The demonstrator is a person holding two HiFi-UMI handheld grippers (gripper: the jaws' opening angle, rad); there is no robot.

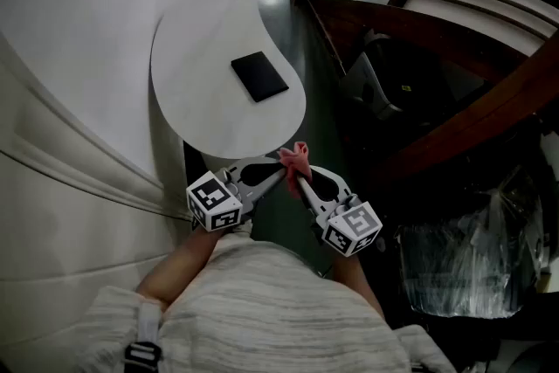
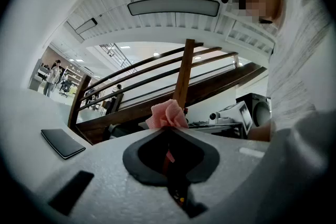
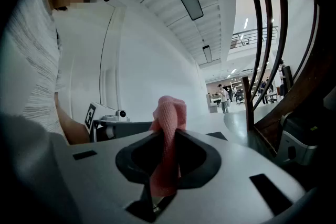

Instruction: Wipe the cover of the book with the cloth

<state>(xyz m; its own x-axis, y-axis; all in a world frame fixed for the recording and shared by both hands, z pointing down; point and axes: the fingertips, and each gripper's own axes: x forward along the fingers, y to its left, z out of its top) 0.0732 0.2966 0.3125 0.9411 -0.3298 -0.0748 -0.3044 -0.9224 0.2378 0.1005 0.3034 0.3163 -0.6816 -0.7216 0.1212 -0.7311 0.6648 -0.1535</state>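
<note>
A black book (image 1: 258,76) lies flat near the middle of a white kidney-shaped table (image 1: 196,48); it also shows at the lower left in the left gripper view (image 2: 63,142). A small pink cloth (image 1: 295,155) is bunched just off the table's near edge, in the air. My left gripper (image 1: 281,175) and my right gripper (image 1: 302,180) meet tip to tip there, both shut on the cloth. In the left gripper view the cloth (image 2: 167,114) puffs out past the closed jaws. Seen from the right gripper, the cloth (image 3: 168,128) runs down between the jaws.
A curved dark wooden stair railing (image 1: 454,39) rises to the right of the table. Dark equipment (image 1: 384,87) sits below it, and something wrapped in clear plastic (image 1: 463,266) stands at the lower right. A white curved wall (image 1: 70,100) runs along the left.
</note>
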